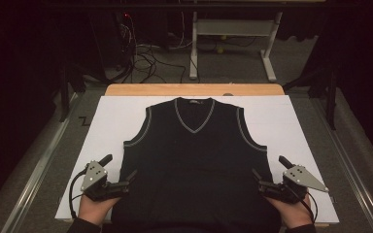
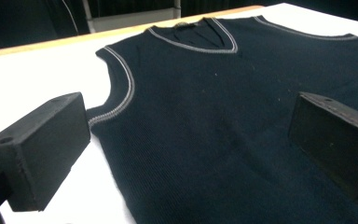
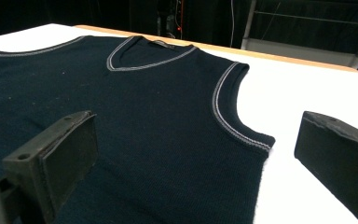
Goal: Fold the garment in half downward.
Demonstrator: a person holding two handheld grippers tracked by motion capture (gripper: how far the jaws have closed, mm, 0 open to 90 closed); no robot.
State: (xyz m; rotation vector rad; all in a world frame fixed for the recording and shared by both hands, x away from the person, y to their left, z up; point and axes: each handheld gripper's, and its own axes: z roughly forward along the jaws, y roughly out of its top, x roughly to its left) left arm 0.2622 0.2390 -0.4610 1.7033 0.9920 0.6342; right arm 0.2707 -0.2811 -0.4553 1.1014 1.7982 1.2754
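A dark sleeveless V-neck vest (image 1: pixel 194 160) with pale trim lies flat on the white sheet (image 1: pixel 121 109), collar toward the far edge. My left gripper (image 1: pixel 120 169) stands open at the vest's lower left side, one jaw over the sheet and one over the fabric. In the left gripper view the vest (image 2: pixel 223 121) spreads between the wide-apart jaws. My right gripper (image 1: pixel 271 169) is open at the vest's lower right side. From the right gripper view, the vest (image 3: pixel 135 121) and its armhole edge lie ahead, one jaw over cloth, the other over the sheet.
The white sheet covers a wooden table (image 1: pixel 194 89) whose far edge shows beyond the collar. Bare sheet lies on both sides of the vest. A white table frame (image 1: pixel 233 43) and loose cables (image 1: pixel 145 58) stand on the floor behind.
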